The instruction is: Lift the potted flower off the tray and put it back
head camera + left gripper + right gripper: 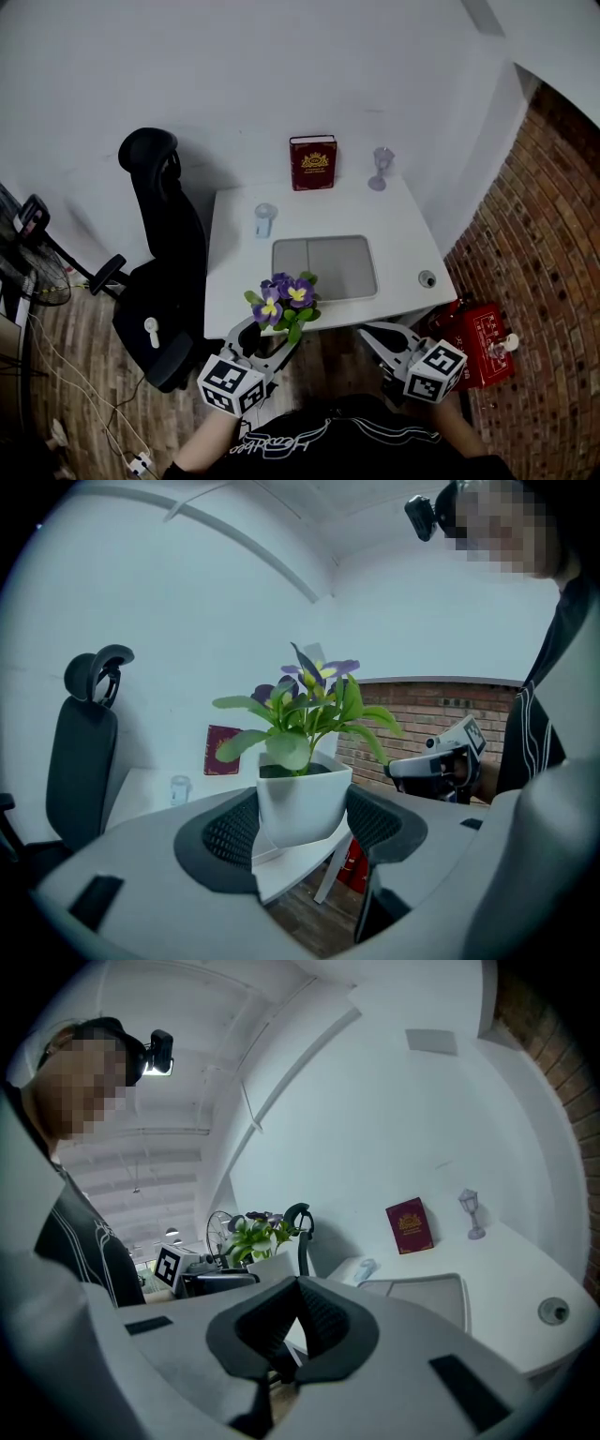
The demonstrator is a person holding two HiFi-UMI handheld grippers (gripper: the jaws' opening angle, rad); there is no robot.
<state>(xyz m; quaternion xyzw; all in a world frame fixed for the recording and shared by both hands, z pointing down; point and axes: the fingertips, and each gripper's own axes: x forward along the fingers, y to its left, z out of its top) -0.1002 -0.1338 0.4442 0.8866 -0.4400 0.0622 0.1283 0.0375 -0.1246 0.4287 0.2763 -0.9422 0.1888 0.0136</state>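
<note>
The potted flower (284, 298), purple and yellow blooms over green leaves in a white square pot (302, 803), hangs just past the table's front edge, off the grey tray (324, 267). My left gripper (273, 334) is shut on the pot, with a black pad pressed to each side of it (302, 829). My right gripper (374, 335) hovers to the right of the plant, below the table's front edge. Its pads meet with nothing between them (298, 1297). The tray (427, 1293) lies bare on the white table (403, 234).
At the table's back stand a red book (313, 163) and a small glass lamp figurine (381, 169). A small clear bottle (265, 220) lies left of the tray. A black office chair (164, 272) stands to the left, a red toolbox (483, 342) on the floor to the right.
</note>
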